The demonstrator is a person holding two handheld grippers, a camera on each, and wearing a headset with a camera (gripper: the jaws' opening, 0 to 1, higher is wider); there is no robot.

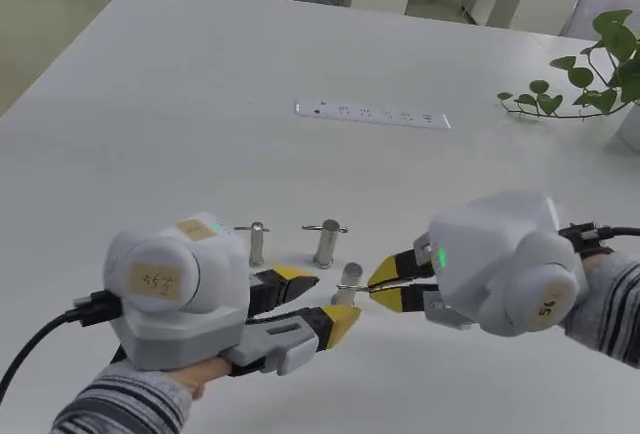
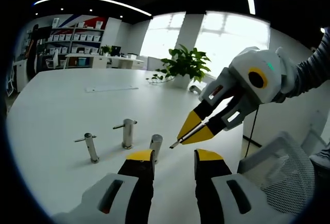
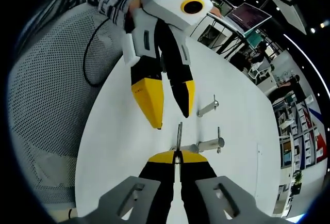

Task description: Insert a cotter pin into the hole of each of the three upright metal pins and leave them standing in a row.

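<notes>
1. The right gripper (image 2: 193,131) is pinching a thin silver cotter pin (image 2: 179,140) between its fingers, with the tip just beside the third short upright steel pin (image 2: 155,145) on the white counter (image 1: 300,54).
2. The left gripper (image 2: 174,158) is hovering near that pin, its fingers spread and gripping nothing.
3. The two other grey metal pins (image 2: 127,132) (image 2: 91,147) are already carrying cotter pins.
4. The last insertion is in hand. Next, the tip probably needs lining up with the pin's hole.

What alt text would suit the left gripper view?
The right gripper, tongs shut on a cotter pin, aims it at the nearest upright metal pin. Two farther pins already carry cotter pins; the left gripper is open below.
</notes>
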